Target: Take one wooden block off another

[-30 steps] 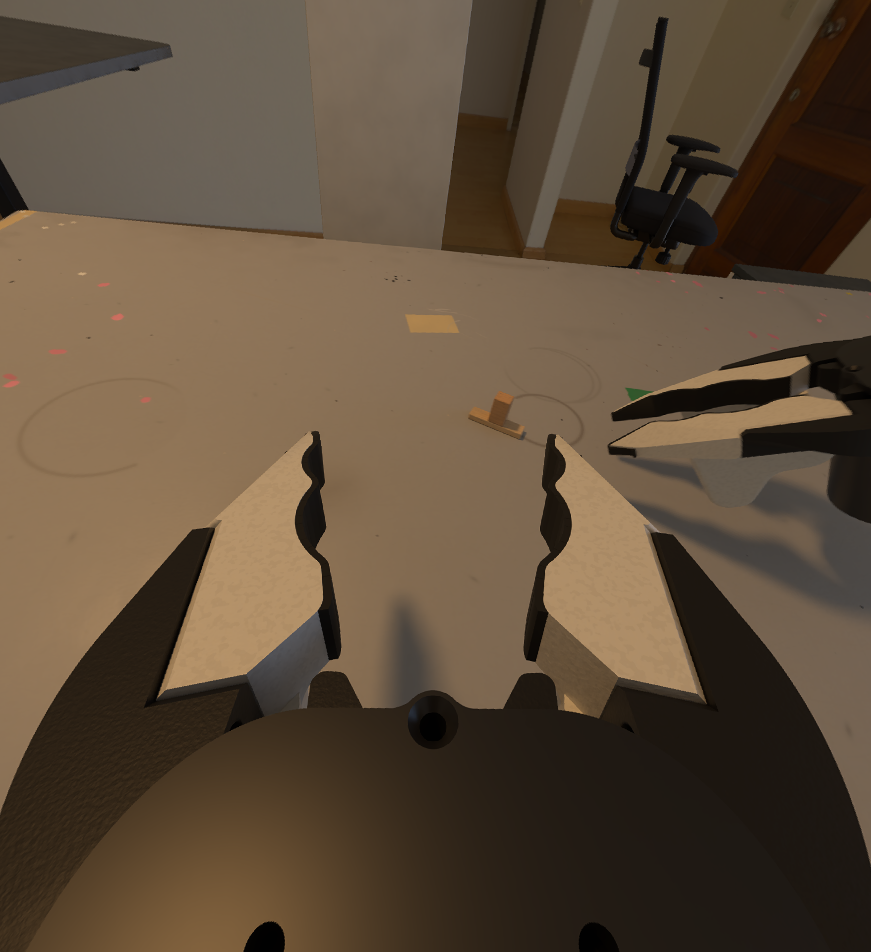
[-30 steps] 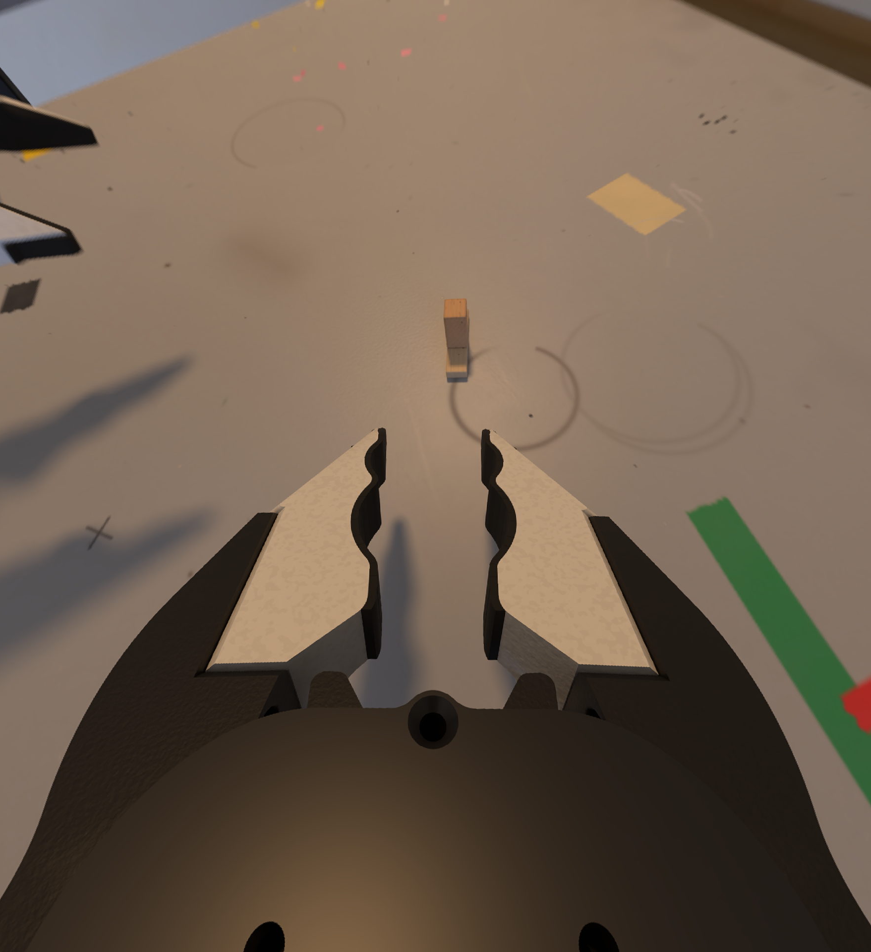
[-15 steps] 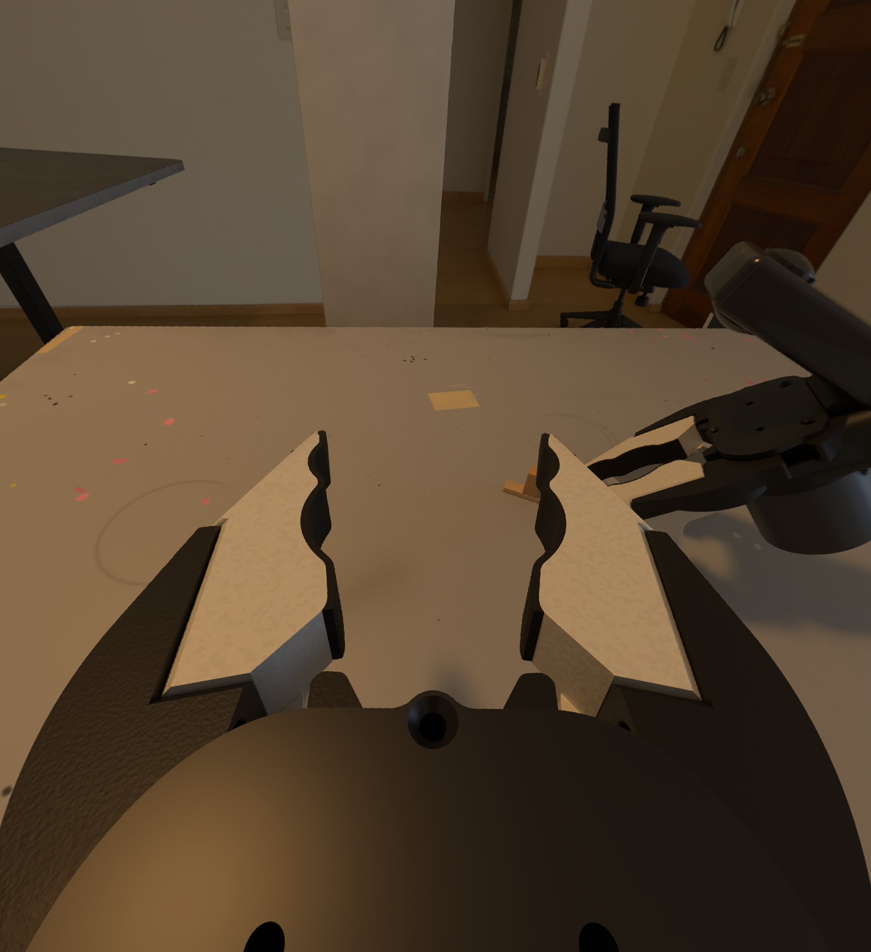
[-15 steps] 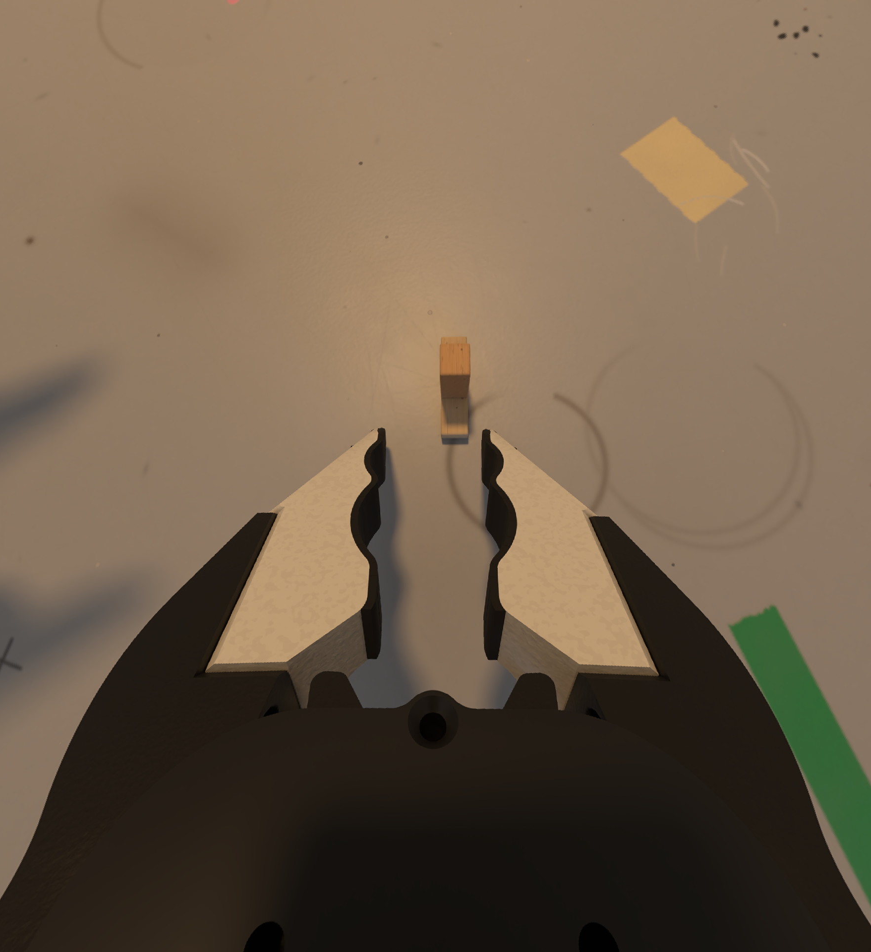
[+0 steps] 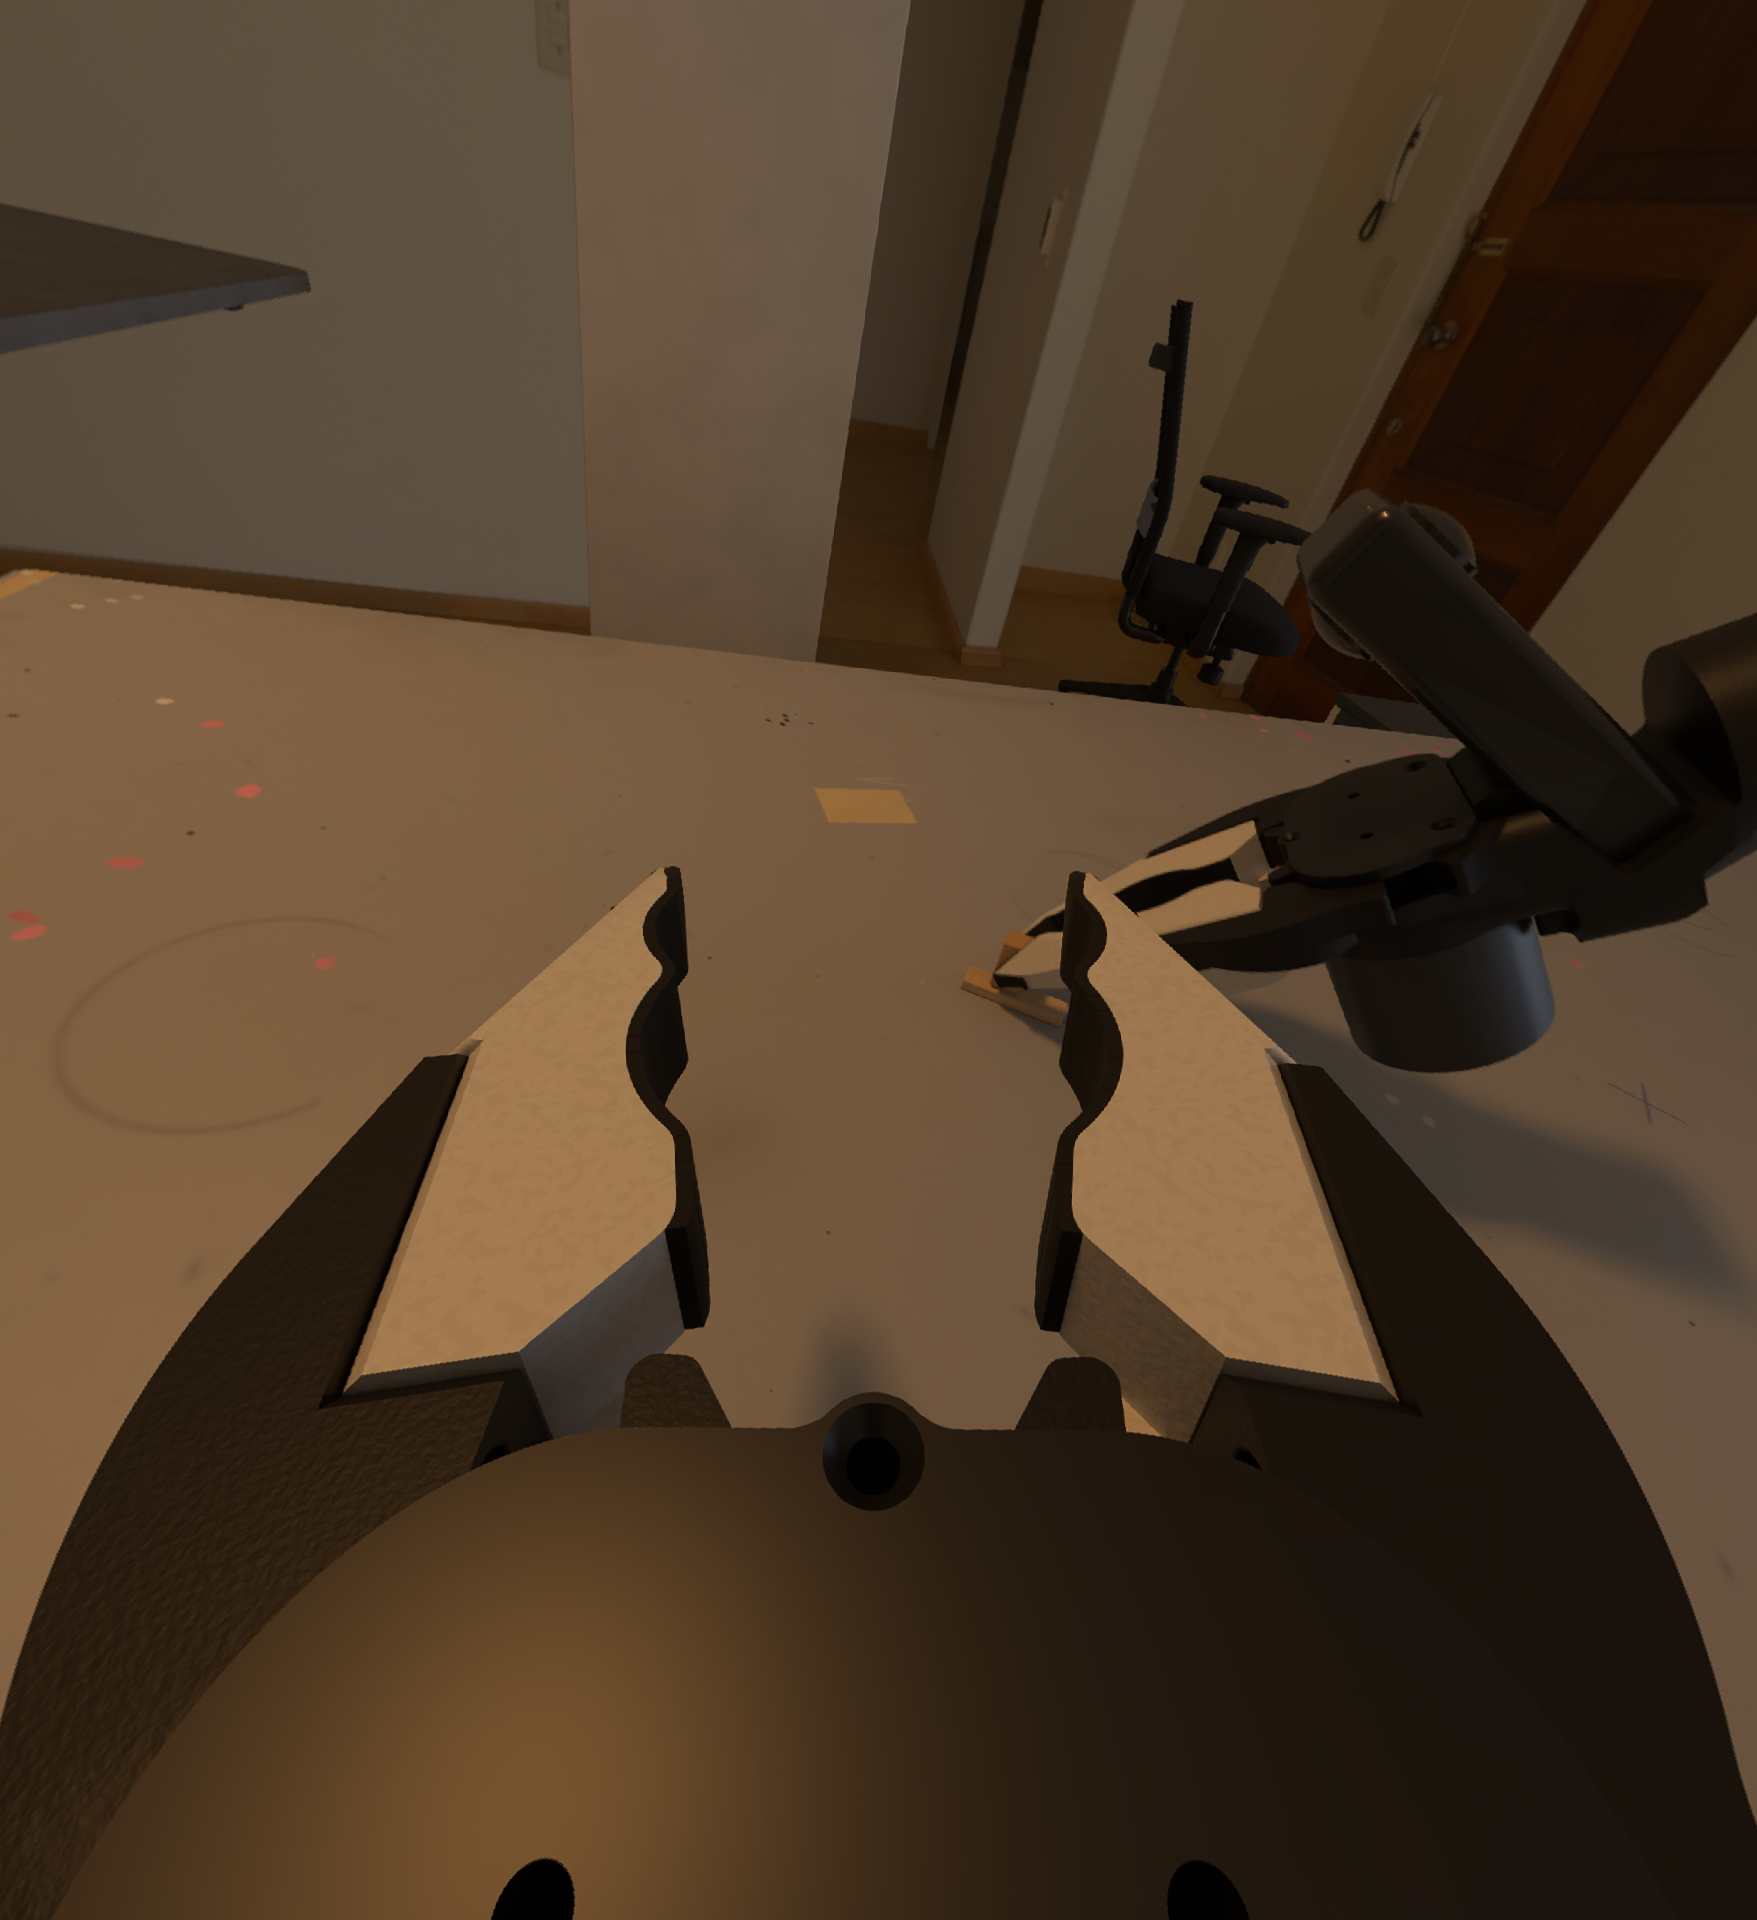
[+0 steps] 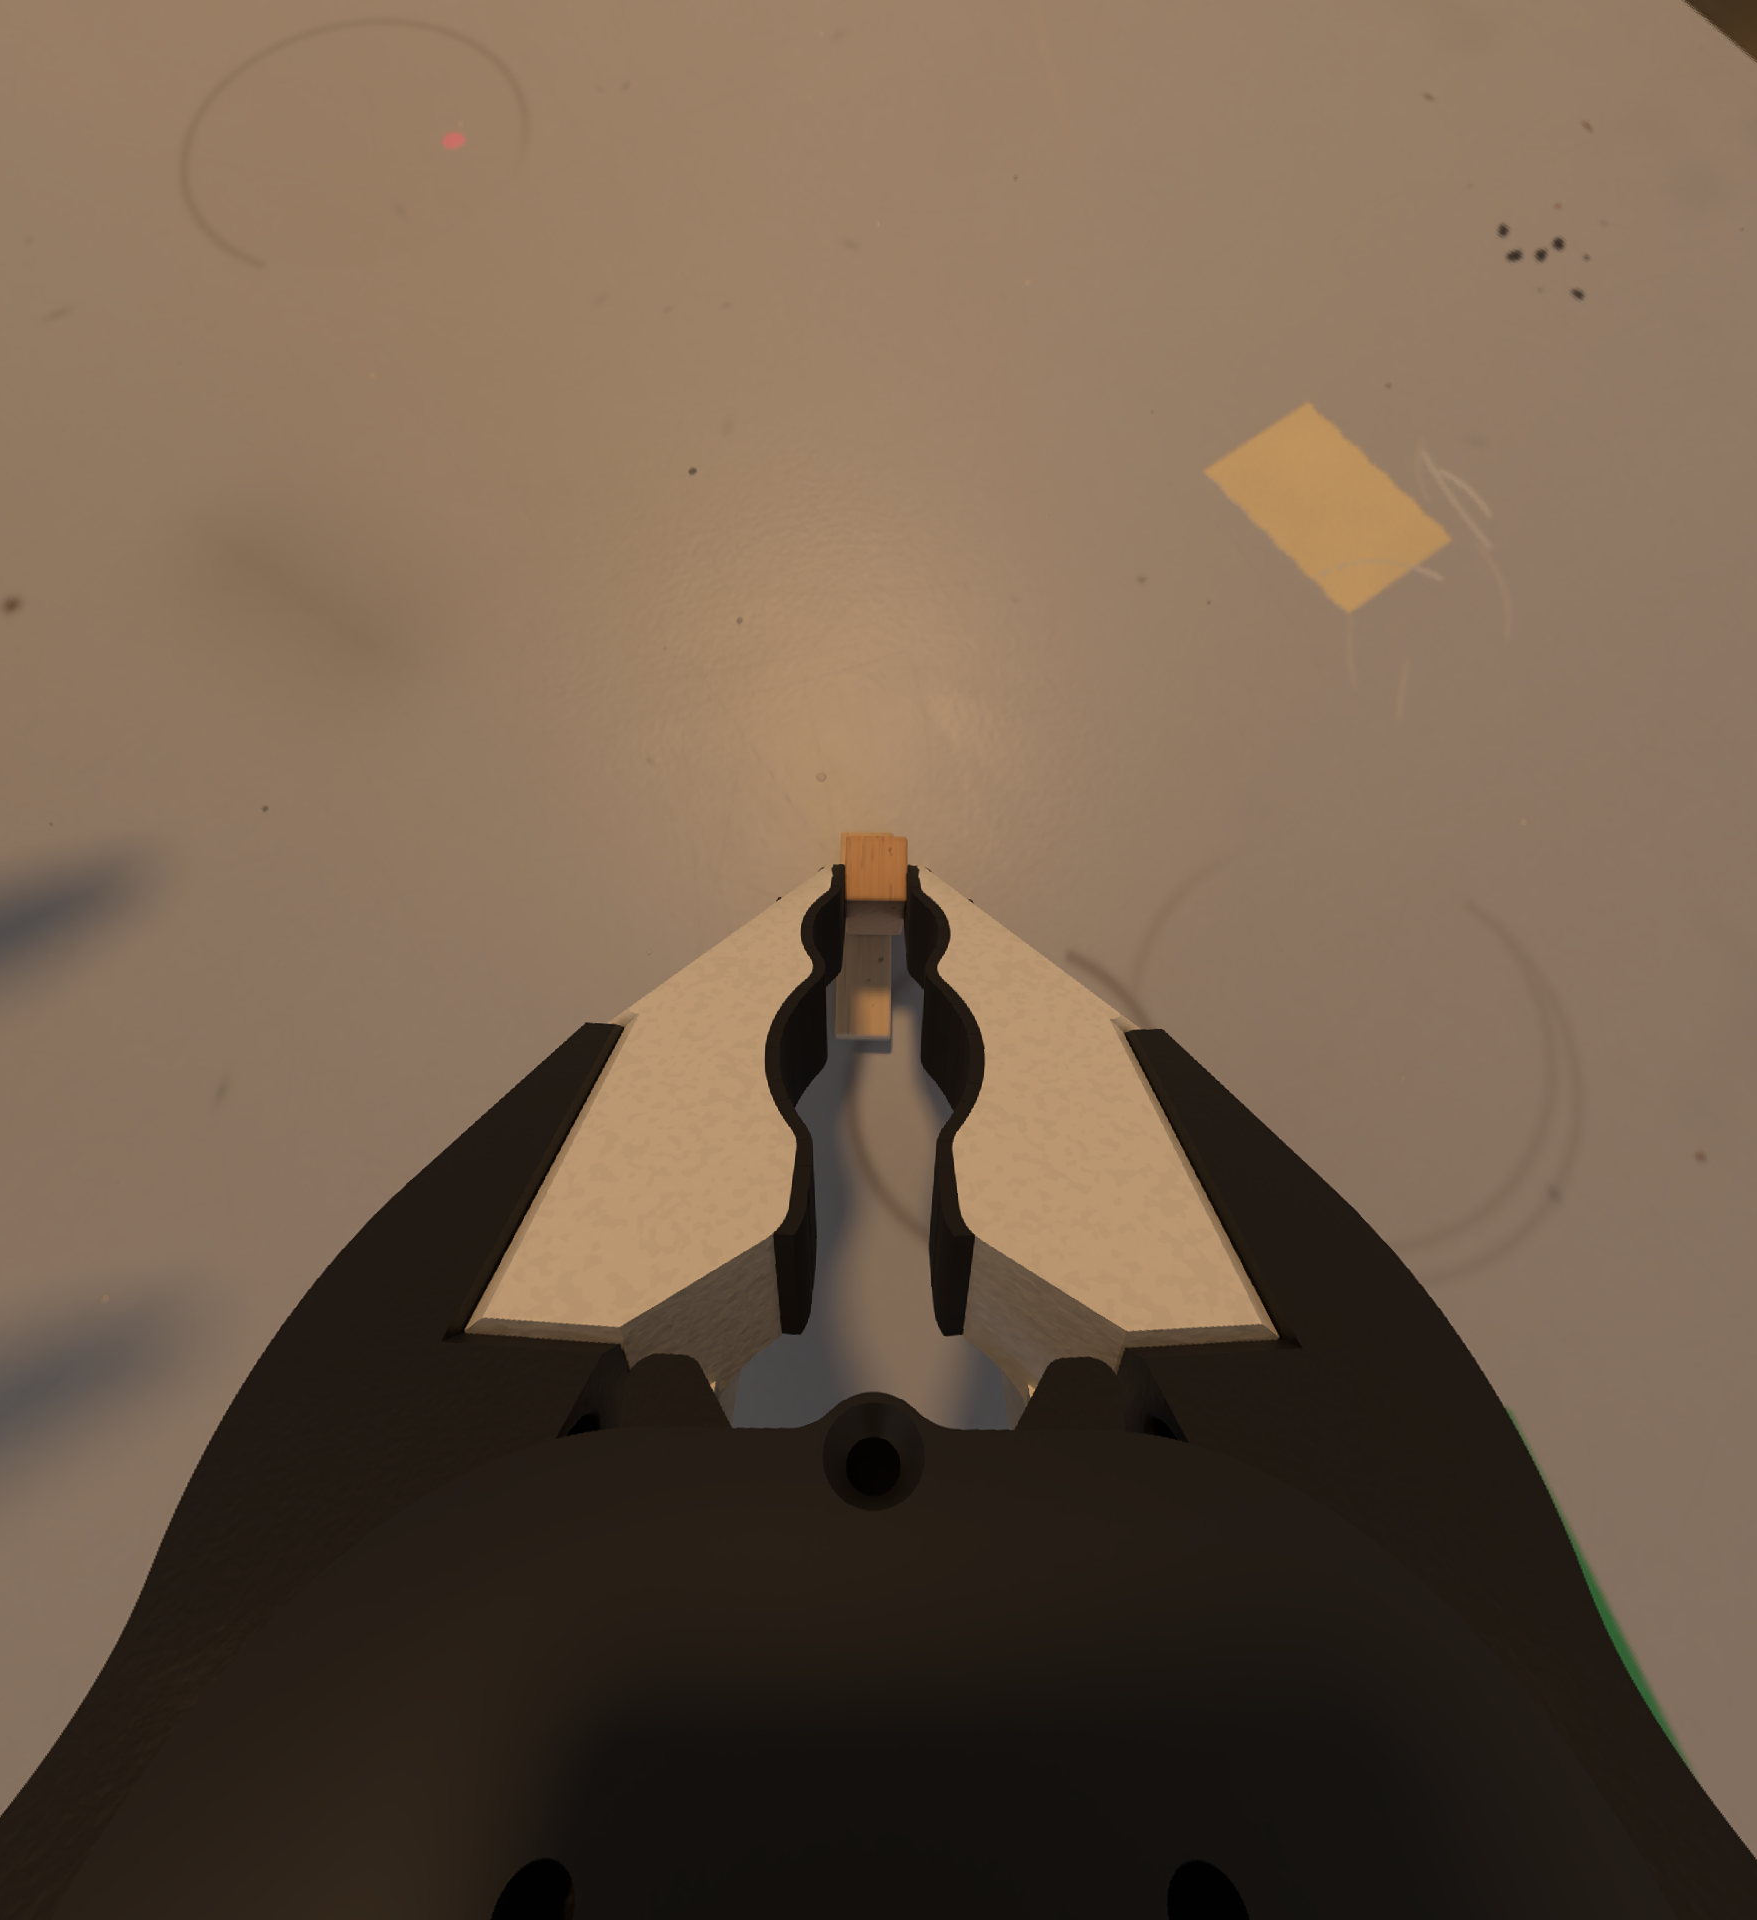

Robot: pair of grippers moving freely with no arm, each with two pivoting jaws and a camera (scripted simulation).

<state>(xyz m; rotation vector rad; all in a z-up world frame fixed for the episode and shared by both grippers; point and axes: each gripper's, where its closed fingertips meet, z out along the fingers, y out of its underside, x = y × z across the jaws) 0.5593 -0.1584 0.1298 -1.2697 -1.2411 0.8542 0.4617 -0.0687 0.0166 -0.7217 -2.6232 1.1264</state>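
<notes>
Right gripper [image 6: 874,868]: closed down on the upper block, fingertips pressed against its two sides; only a narrow slot is left between the jaws. Seen from the left wrist view [image 5: 1035,940] as tilted downward to the table, tips at the blocks.
Upper block [image 6: 875,868]: small, light wood, orange-tan end face shown between the right fingertips, just past the tip line. Partly hidden in the left wrist view [image 5: 1015,948] behind the left gripper's right finger.
Lower block [image 6: 865,992]: flat, paler wood, laid on the table under the upper block, seen through the slot between the right jaws. Contact between the two blocks cannot be told for sure. One end is shown in the left wrist view [image 5: 1004,987], flat on the table.
Left gripper [image 5: 874,883]: jaws spread wide, nothing held, kept above the table, well short of the blocks, which sit ahead and to its right.
Table [image 6: 541,623]: grey-beige, marked with faint pencil circles, dark specks, pink dots.
Tan patch [image 6: 1326,506]: flat rectangle on the table, beyond and to the right of the blocks; also noted in the left view [image 5: 865,805].
Green tape [image 6: 1601,1621]: sliver seen at the right edge beside the gripper body.
Office chair [image 5: 1201,582]: black, beyond the table, beside a brown door [image 5: 1601,312].
Dark desk [image 5: 74,270]: at upper left, off the table.
</notes>
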